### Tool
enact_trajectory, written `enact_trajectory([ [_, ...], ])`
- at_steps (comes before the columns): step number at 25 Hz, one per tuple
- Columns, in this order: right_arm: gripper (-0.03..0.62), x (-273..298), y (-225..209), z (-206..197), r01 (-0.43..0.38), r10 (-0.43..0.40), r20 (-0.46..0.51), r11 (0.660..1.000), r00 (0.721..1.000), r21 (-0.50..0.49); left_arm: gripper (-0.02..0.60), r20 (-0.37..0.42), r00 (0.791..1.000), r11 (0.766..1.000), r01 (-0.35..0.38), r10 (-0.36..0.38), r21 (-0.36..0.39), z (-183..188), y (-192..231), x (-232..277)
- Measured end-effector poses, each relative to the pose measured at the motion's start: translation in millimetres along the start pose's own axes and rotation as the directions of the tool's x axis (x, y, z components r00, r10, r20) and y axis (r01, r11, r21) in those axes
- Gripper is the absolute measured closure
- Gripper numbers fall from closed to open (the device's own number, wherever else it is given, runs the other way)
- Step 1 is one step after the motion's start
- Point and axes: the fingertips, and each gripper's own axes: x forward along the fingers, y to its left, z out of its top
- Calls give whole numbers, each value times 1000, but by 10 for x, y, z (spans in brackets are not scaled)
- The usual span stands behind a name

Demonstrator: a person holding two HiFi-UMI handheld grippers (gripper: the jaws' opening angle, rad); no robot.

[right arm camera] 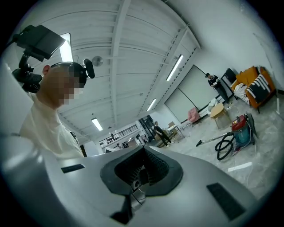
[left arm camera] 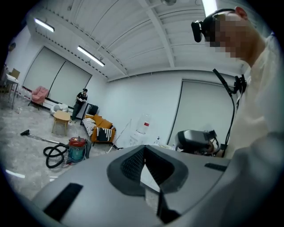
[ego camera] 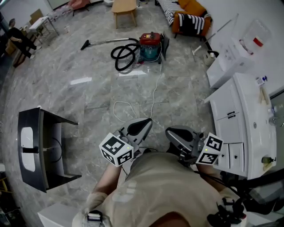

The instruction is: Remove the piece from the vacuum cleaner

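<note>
The vacuum cleaner [ego camera: 150, 45], red on top with a teal body, stands on the marble floor well ahead of me. Its black hose [ego camera: 124, 56] coils at its left, and the wand [ego camera: 103, 42] runs out to the left. It also shows small in the left gripper view as the vacuum cleaner [left arm camera: 76, 150], and in the right gripper view as the vacuum cleaner [right arm camera: 242, 131]. My left gripper [ego camera: 144, 122] and right gripper [ego camera: 171, 132] are held close to my chest, far from the vacuum. Both are shut, with nothing between the jaws.
A black open-sided stand [ego camera: 41, 150] is at my left. White cabinets and appliances [ego camera: 239, 115] line the right. A thin white cable [ego camera: 153, 95] trails from the vacuum cleaner toward me. An orange striped sofa [ego camera: 191, 17] and a wooden table [ego camera: 124, 9] are beyond it.
</note>
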Motion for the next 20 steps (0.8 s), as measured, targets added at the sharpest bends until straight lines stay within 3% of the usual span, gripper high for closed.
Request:
enact_trajectory([
  [5,603,-173,-349,205,28,-30,42,998,999,50,578,-50,997,999,54,-54,-2,18,-16,430],
  [10,603,-476,-808,529,18,-23,78,997,997,71,578,-101,994,998,43,-48,-51,8,6,1056],
  [13,603,-775,-1121,792,0,-9,103,997,995,80,578,-121,991,997,61,-66,-38,76,-101,1531],
  [16,603,-1079,-1421,985,-22,9,122,994,992,102,578,-124,992,999,34,-35,-14,142,-151,1970],
  [20,603,-1423,-1721,1168,-61,47,113,991,992,123,578,-142,990,998,-32,24,-51,112,-139,2413],
])
